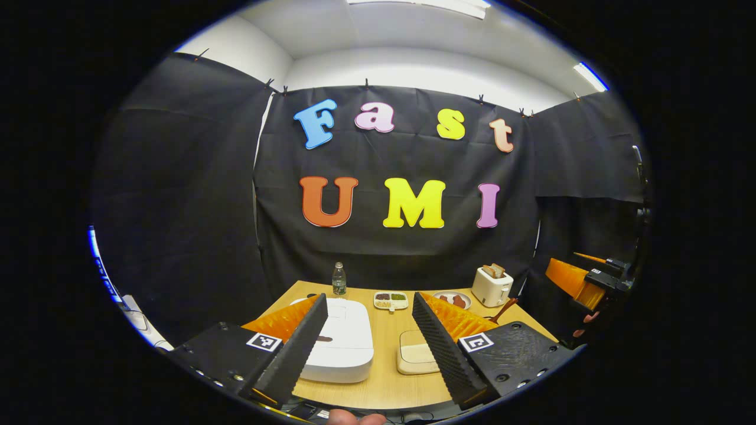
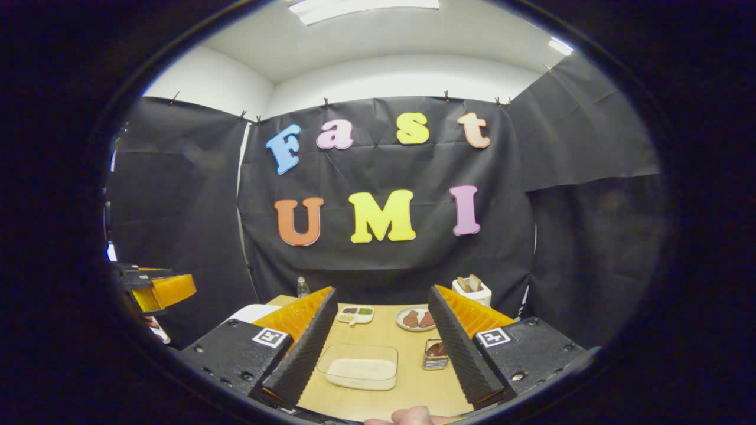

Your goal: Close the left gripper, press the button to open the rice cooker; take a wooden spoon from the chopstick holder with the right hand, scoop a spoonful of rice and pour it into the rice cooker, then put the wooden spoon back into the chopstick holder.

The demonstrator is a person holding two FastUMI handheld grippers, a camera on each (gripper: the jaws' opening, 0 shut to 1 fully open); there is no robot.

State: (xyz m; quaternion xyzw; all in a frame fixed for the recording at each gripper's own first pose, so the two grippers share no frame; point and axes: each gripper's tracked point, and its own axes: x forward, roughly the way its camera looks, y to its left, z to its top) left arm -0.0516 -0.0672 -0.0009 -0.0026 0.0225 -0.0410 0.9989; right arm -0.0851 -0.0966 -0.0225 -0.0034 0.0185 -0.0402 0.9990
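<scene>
In the left gripper view, the left gripper [image 1: 369, 348] hangs above the near edge of the table [image 1: 387, 386] with its fingers spread wide apart and nothing between them. The white rice cooker [image 1: 342, 345], lid down, sits at about 7 o'clock in that view, partly behind the left finger. Just to its right lies the rice tray [image 1: 416, 354], partly behind the right finger. Farther back stand a bottle [image 1: 339, 279] at 12 o'clock of the cooker, a small sectioned dish [image 1: 391, 300], a plate [image 1: 452, 299] and a toaster [image 1: 491, 285] with bread in it. The wooden spoon [image 1: 505, 309] pokes up near the right finger, at 5 o'clock of the toaster. The other gripper shows at 3 o'clock, off the table's edge.

In the right gripper view, the right gripper [image 2: 381, 348] also holds its fingers wide apart and empty. The rice tray [image 2: 360, 366] lies between them at 6 o'clock, and the chopstick holder [image 2: 436, 354] stands just right of it, touching neither finger. A corner of the cooker [image 2: 251, 313] peeks out at 8 o'clock. A fingertip [image 2: 413, 416] shows at the bottom edge.
</scene>
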